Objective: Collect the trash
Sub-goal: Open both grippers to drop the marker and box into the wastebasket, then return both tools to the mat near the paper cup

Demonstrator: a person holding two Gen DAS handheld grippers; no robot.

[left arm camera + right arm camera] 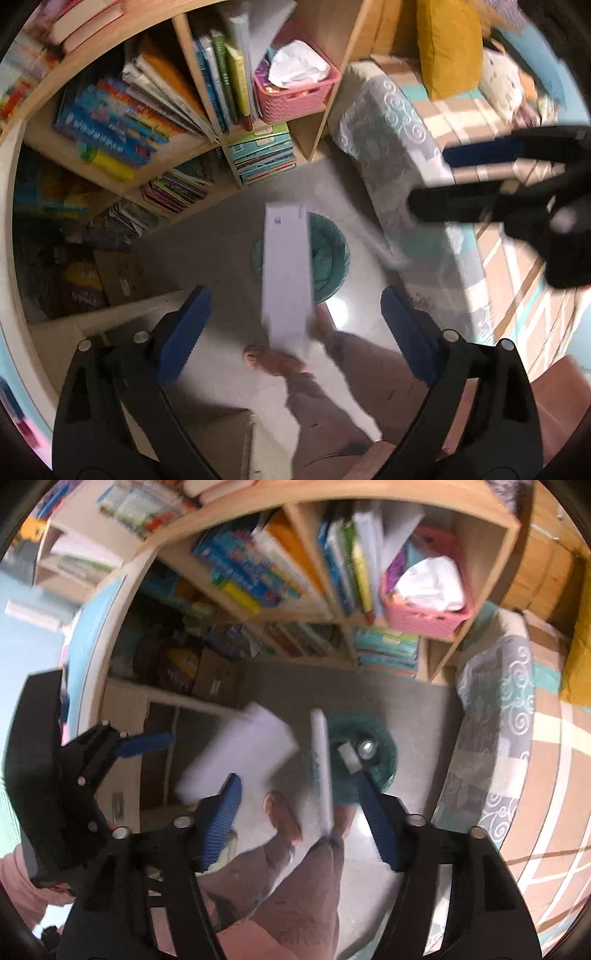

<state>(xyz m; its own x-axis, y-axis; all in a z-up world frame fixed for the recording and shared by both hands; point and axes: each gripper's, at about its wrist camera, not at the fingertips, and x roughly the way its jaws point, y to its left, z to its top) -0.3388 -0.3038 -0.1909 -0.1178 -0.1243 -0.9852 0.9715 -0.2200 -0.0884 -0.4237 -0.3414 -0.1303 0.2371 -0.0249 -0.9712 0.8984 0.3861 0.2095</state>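
— Left wrist: left gripper (295, 325) gapes, white box (286, 275) loose between its pads, over the teal bin (328, 254).
— Right wrist: right gripper (299, 819) apart too; flat card (321, 771), seemingly unheld; bin (384, 753) holds scraps.

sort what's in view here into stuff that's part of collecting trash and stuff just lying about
Part of the job:
white box
thin white item
green bin
left tool
right tool

Just lying about:
bookshelf
pink basket
yellow cushion
cardboard box

Print on the book spines (110, 125) seems too blurred to read.
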